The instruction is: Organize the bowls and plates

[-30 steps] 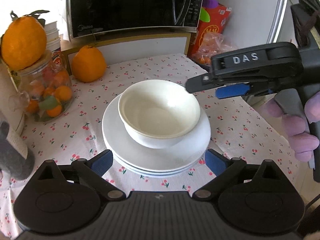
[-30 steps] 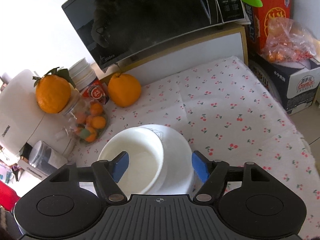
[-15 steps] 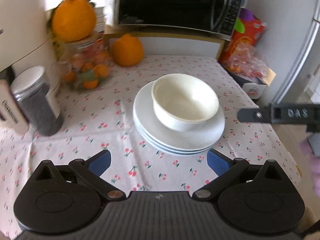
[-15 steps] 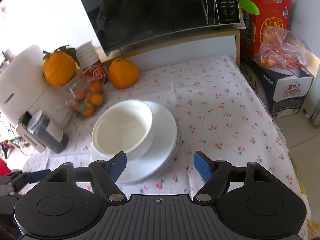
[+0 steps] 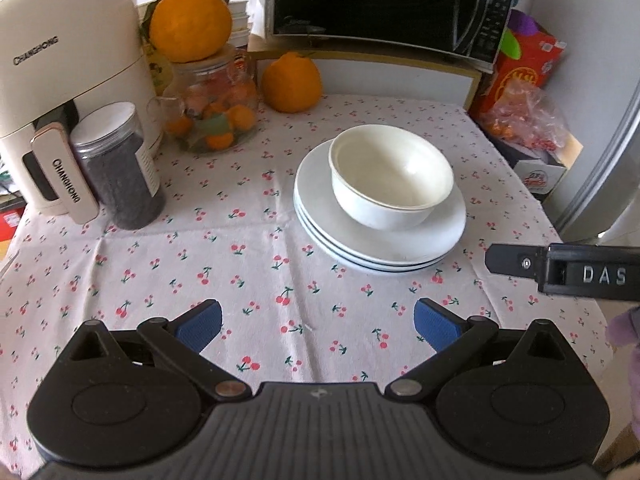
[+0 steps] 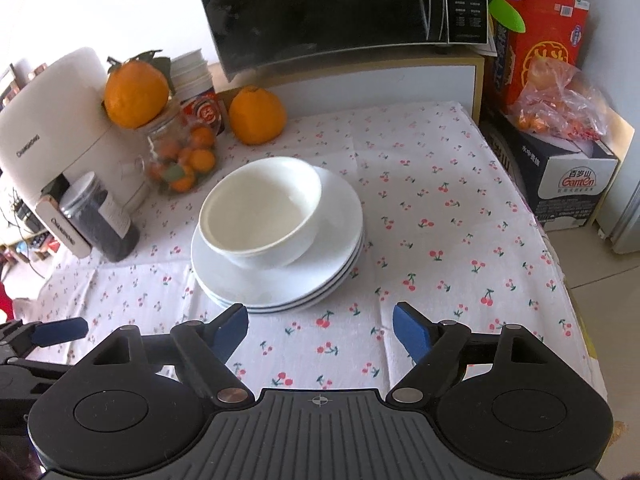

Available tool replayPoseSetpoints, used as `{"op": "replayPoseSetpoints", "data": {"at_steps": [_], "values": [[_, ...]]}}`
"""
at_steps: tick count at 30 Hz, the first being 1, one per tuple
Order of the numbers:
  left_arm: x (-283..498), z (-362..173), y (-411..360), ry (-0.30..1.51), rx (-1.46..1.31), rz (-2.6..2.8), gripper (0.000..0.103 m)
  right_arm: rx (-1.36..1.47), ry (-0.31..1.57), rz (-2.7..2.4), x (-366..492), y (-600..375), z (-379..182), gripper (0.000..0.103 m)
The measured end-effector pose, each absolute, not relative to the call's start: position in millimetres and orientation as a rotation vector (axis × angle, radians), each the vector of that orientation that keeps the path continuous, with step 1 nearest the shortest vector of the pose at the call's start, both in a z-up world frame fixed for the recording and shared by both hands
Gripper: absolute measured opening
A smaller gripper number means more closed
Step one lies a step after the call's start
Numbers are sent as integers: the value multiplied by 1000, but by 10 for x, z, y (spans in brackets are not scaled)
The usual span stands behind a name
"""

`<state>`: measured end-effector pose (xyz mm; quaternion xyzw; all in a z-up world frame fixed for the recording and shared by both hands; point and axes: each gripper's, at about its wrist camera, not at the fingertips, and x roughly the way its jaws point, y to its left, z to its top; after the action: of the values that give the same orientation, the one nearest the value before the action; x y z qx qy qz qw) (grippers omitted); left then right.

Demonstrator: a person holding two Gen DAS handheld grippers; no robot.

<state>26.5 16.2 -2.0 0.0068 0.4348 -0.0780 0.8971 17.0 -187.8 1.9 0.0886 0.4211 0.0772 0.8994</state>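
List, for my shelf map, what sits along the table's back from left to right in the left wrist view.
Air fryer → dark jar → glass fruit jar → loose orange → bowl.

Open cloth in front, clutter along the back and left of the table

Bare cherry-print tablecloth (image 5: 248, 280) lies between both grippers and the stack of plates (image 6: 276, 280), which carries a white bowl (image 6: 260, 212) near the table's middle. Right of the stack, the cloth runs clear to the table's edge. On the left stand a dark lidded canister (image 5: 116, 168) and a white appliance (image 5: 68, 80), with a glass jar of fruit (image 5: 216, 108) behind and an orange (image 5: 292, 84) beside it. A microwave (image 6: 340, 4) on its shelf closes off the back. Boxes (image 6: 560, 168) crowd the floor beyond the far right corner.
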Motion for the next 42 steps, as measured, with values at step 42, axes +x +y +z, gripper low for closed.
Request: {"op": "replayPoseSetpoints", "data": {"at_steps": [42], "values": [[242, -2, 188, 880, 77, 15, 102, 129, 923, 112, 160, -1719, -95, 84]]}}
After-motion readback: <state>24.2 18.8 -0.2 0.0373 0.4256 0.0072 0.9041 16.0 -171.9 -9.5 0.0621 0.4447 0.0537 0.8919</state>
